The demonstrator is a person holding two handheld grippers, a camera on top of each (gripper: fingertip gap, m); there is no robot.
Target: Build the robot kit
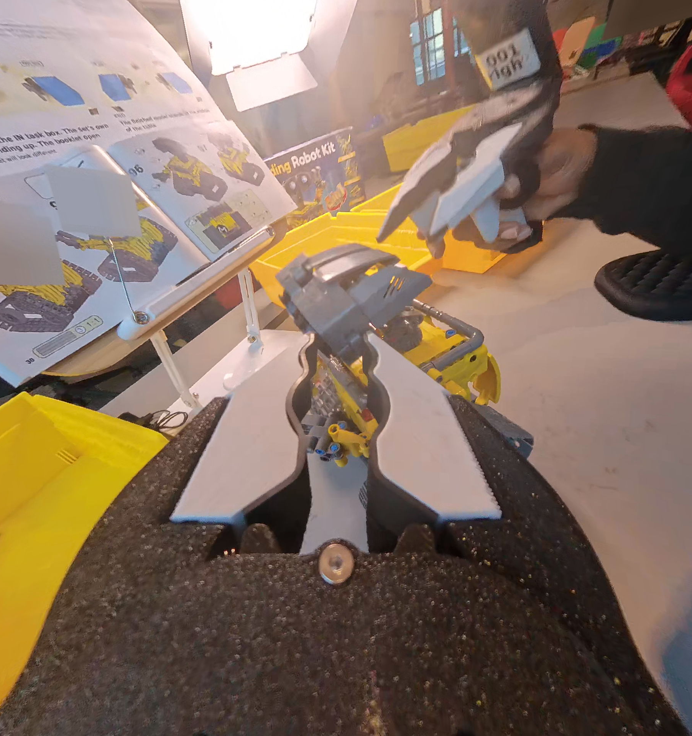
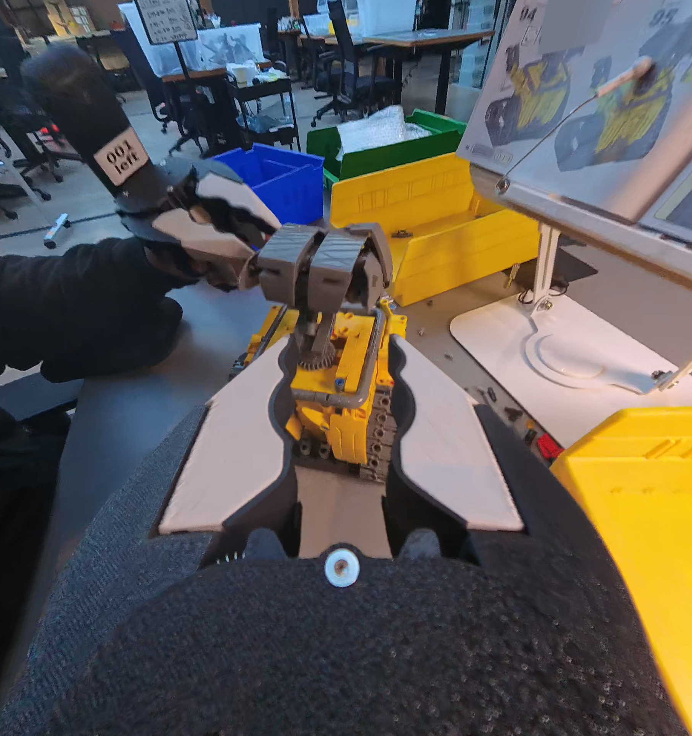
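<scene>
Grey head (image 1: 338,294) of model between left jaws.

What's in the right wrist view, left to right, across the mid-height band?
Left gripper → grey head of the yellow brick robot → open yellow bin → white book stand base.

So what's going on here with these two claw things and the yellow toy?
A person holds a two-finger gripper in each hand over a yellow and grey brick-built model on a table. The left gripper is shut on the model's grey head. The right gripper is open, its fingers on either side of the yellow body. An instruction booklet stands open on a stand, with yellow bins around.
</scene>
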